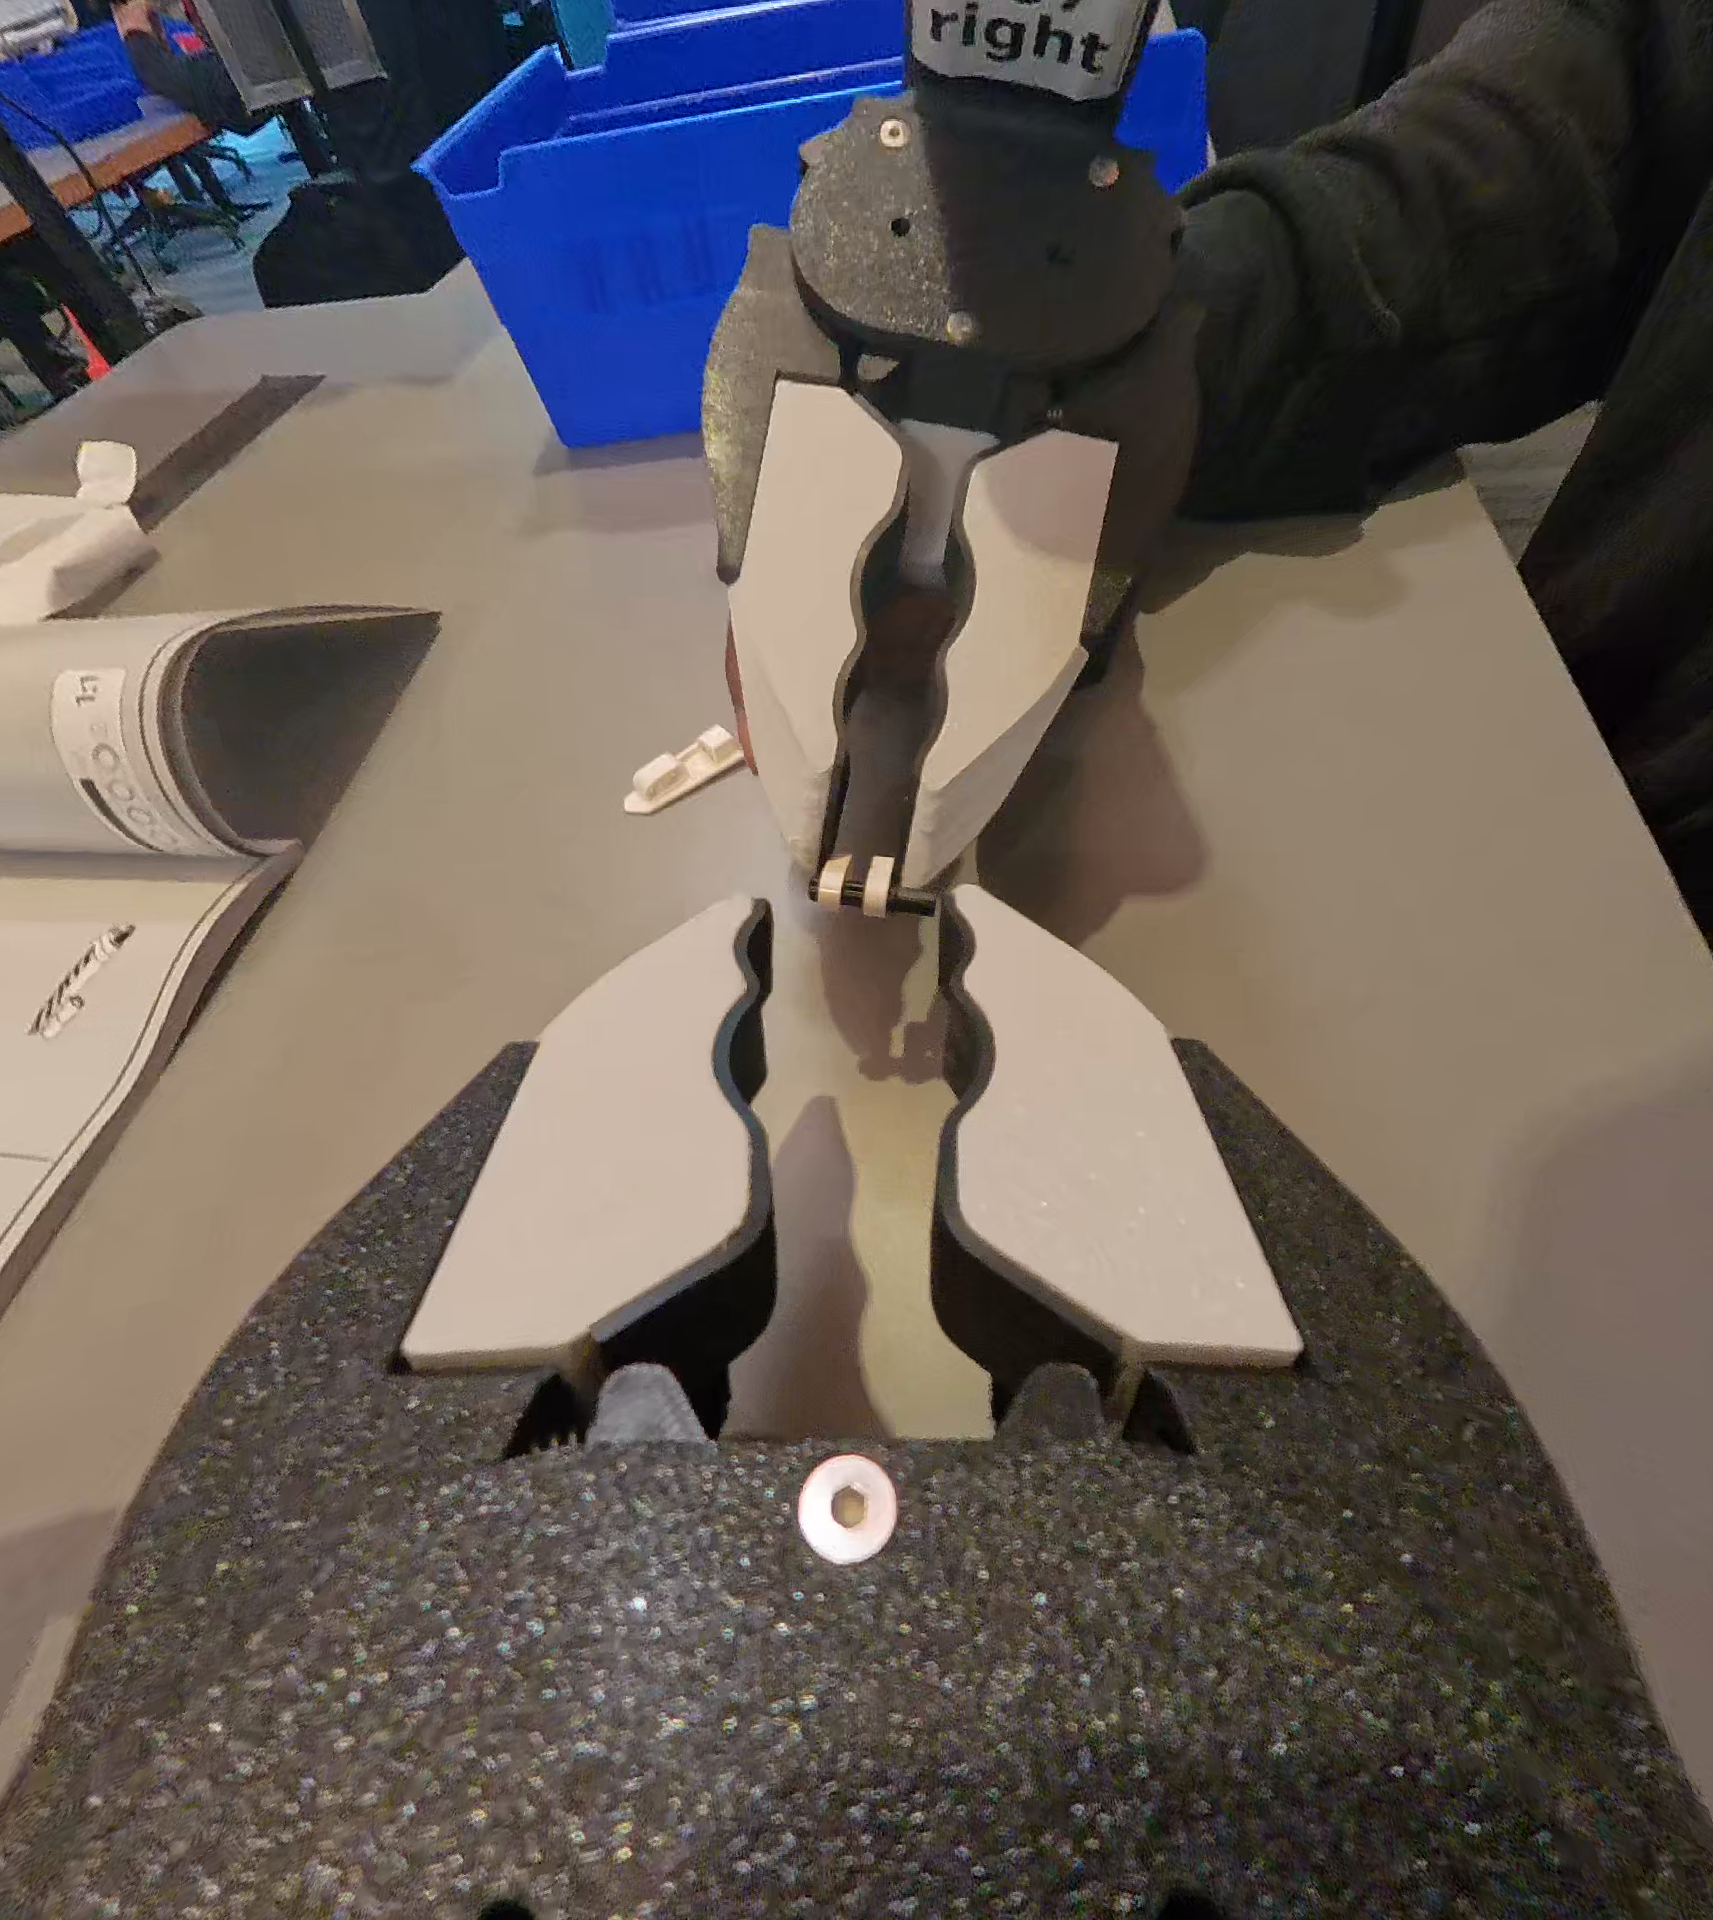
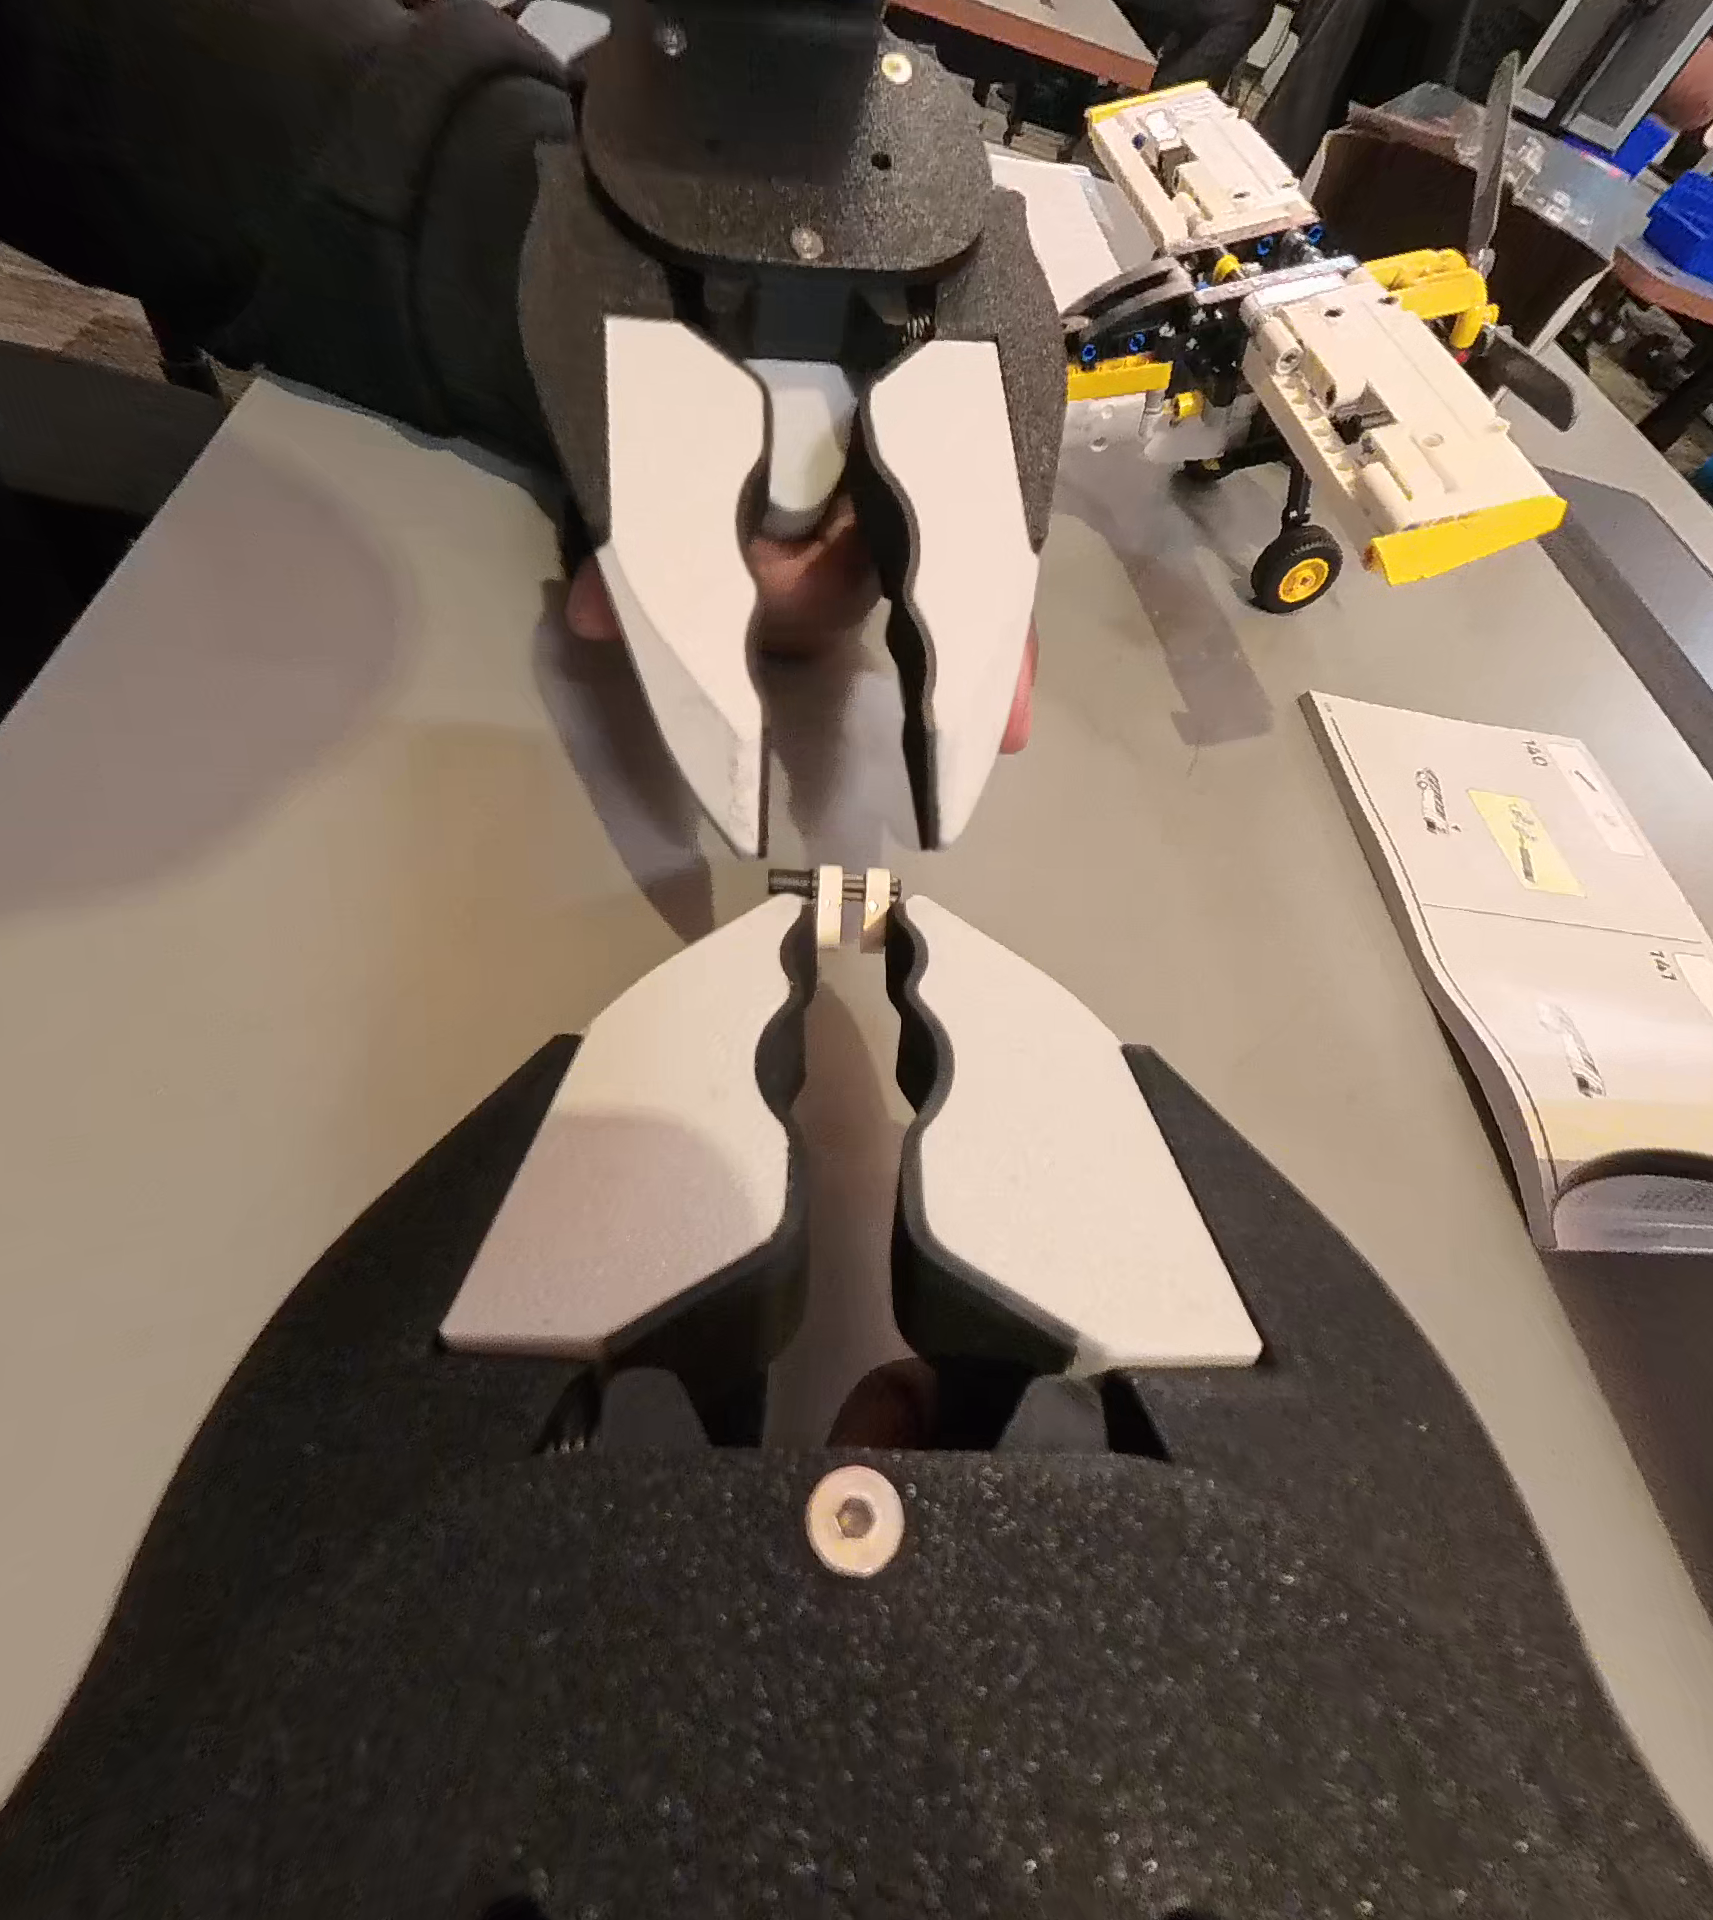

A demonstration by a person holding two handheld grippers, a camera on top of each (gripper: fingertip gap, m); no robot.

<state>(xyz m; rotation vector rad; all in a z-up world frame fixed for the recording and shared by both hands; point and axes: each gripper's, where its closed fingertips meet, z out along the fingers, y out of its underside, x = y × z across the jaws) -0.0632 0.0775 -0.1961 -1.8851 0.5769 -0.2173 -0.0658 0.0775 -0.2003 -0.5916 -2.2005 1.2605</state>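
Speckled black housing and two grey fingers fill the foreground of each wrist view, and the grippers face each other tip to tip over a grey table [image 1: 1299,790]. Closed narrowly, the right gripper [image 2: 844,914] pinches a small assembly [image 2: 836,902] between its fingertips: a short black axle threaded through two cream pieces, with one axle end sticking out past the pads. Parted wider, the left gripper [image 1: 857,914] has nothing between its fingers; its tips stand just beside the assembly without touching it. So the little part is already picked up and carried clear of the table, while no joining to anything else shows. A loose cream clip-like piece [image 1: 683,771] lies on the table near the right gripper. Behind it stands a blue bin [image 1: 623,260]; its contents cannot be seen from here. Farther off are a cream and yellow brick-built aeroplane [image 2: 1351,343] and an open instruction booklet [image 2: 1579,966].
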